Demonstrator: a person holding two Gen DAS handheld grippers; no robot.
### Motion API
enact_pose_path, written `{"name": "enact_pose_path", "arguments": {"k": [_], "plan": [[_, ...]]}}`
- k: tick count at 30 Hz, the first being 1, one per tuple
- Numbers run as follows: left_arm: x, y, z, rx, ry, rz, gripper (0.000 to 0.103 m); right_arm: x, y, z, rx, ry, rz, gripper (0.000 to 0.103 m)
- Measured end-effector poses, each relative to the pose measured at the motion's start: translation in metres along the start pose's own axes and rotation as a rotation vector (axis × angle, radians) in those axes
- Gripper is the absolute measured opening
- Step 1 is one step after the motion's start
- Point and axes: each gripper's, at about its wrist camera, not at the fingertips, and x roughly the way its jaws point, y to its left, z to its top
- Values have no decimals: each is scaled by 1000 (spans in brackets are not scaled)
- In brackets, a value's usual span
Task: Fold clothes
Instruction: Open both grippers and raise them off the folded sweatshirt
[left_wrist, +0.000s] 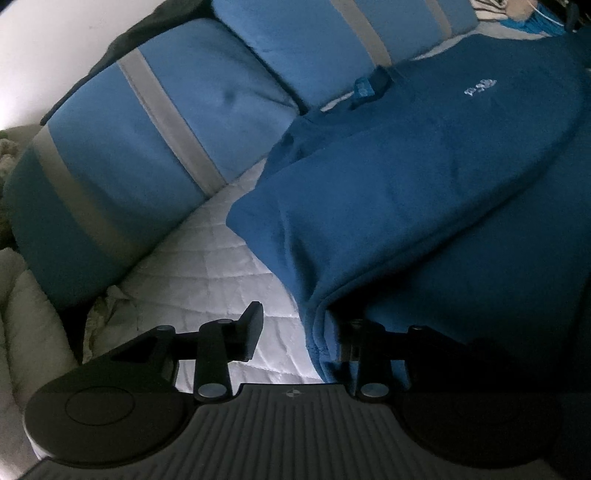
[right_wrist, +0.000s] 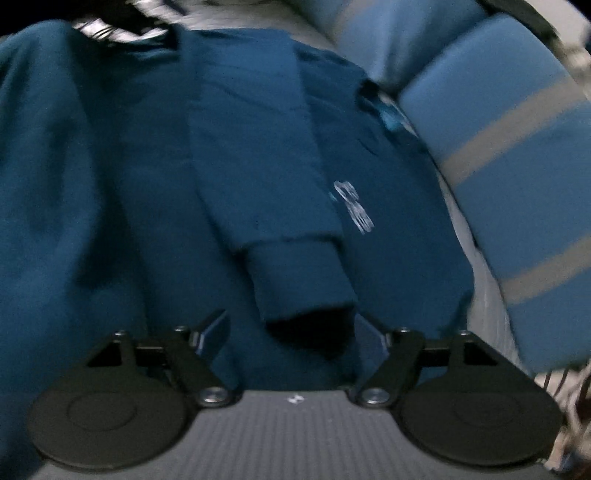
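Observation:
A dark blue sweatshirt (left_wrist: 424, 177) with a small white chest logo (left_wrist: 480, 88) lies on a white quilted bed cover (left_wrist: 207, 258). Its folded left edge runs down between the fingers of my left gripper (left_wrist: 301, 338). The jaws stand partly apart, with bare quilt showing between the left finger (left_wrist: 251, 328) and the cloth. In the right wrist view the sweatshirt (right_wrist: 110, 184) fills the frame. One sleeve (right_wrist: 258, 166) lies folded across the chest beside the logo (right_wrist: 354, 206). Its cuff (right_wrist: 303, 280) ends just ahead of my right gripper (right_wrist: 295, 336), which is wide open and grips nothing.
Two blue pillows with grey stripes (left_wrist: 129, 155) line the head of the bed; they appear at the right in the right wrist view (right_wrist: 517, 129). A pale blanket (left_wrist: 26, 314) bunches at the left. Striped cloth (left_wrist: 517, 14) lies beyond the sweatshirt.

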Motion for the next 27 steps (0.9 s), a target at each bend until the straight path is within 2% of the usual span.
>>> {"name": "enact_pose_path", "arguments": {"k": [5,10,12,13,14,16,23,27], "plan": [[-3,-2,2,25,3,-2,35,4,-18,-21,219,-80,88,81],[-4,-1,1,12,11,-7,36,28,-24,-24,314,-149,149,74],[-4,0,0,6,15,-10,37,37,-23,-24,335,-160,168,63],[-4,0,0,1,16,-11,37,42,-23,-25,349,-163,177,52],[-4,1,0,-4,16,-12,37,45,-23,-25,362,-161,190,26],[-4,2,-1,-14,16,-11,40,47,-22,-25,369,-149,201,10],[0,1,-2,-7,20,11,47,31,-31,-23,361,-116,220,6],[2,3,-5,-8,16,28,56,20,-37,-24,351,-58,240,0]]}}
